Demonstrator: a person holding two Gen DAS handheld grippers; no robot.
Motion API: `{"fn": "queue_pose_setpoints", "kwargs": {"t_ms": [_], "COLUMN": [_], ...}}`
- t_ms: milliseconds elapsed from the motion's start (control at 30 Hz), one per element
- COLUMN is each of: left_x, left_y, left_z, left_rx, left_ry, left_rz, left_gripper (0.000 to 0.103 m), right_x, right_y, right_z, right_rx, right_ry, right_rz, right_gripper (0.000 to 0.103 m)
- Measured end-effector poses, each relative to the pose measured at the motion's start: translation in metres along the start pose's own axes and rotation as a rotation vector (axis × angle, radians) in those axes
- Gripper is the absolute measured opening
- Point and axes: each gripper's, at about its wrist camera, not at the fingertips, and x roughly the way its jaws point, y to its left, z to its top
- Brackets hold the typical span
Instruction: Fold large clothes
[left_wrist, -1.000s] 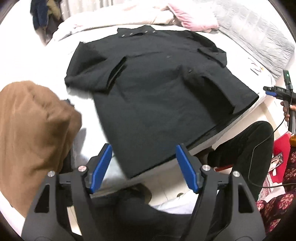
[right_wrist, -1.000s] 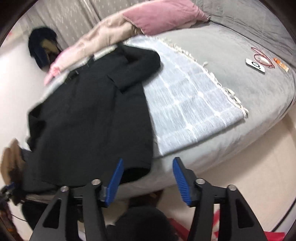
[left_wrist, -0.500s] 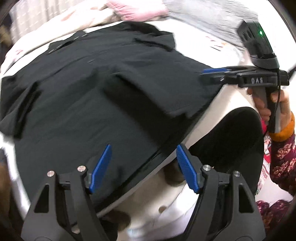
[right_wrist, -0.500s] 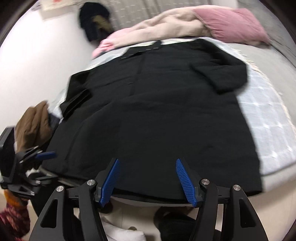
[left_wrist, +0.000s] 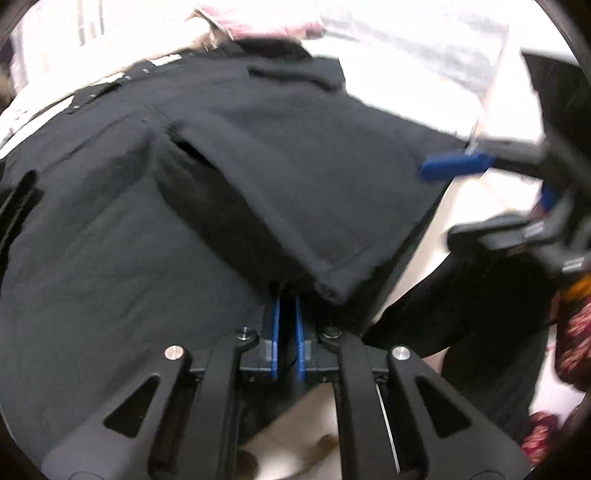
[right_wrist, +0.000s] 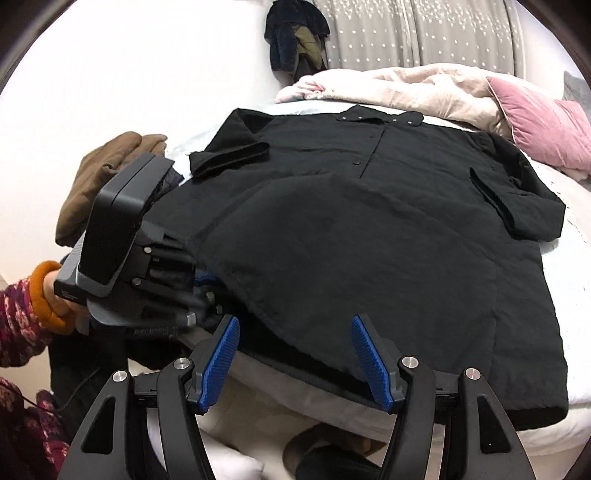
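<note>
Only R view shows collar (right_wrist: 380, 119), pillow (right_wrist: 543, 129)

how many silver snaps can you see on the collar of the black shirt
4 on the black shirt's collar in the right wrist view: two near its left end, two near its right end. More may be hidden; the left wrist view is too blurred to confirm.

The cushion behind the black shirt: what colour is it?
Pink cushion; clearest in the right wrist view.

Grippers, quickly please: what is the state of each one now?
Left gripper: has just closed, pinching the hem of the black shirt.
Right gripper: open, holding nothing, over the hem.
</note>
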Motion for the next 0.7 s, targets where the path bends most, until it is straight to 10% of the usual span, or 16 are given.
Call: {"fn": "queue_pose_setpoints", "kwargs": {"t_ms": [200, 367, 467, 567, 700], "left_x": [-0.11, -0.126, -0.102, -0.05, -0.027], "left_y": [0.008, 0.017, 0.002, -0.015, -0.017], "left_z": [0.01, 0.029, 0.03, 0.017, -0.002], "left_rx": [-0.025, -0.041, 0.029, 0.125, 0.116], "left_ry": [-0.253, -0.289, -0.216, 0.02, 0.141], "left_rz": [0.016, -0.035, -0.124, -0.227, -0.212], "left_gripper": [0.003, 0.003, 0.004, 0.011, 0.018], "right_x": [-0.007, -0.004, -0.008, -0.012, -0.024], "right_y": [0.0, 0.004, 0.012, -0.001, -0.046], "right_z": [0.0, 0.015, 0.021, 0.023, 0.012], "right_rx": [-0.011, 0.001, -0.037, 0.003, 0.143], "right_ry": [-0.01, -0.026, -0.029, -0.026, 0.02], "right_rz": [-0.005, 0.012, -0.018, -0.051, -0.184], "right_gripper": [0.064, 0.064, 0.064, 0.064, 0.064]}}
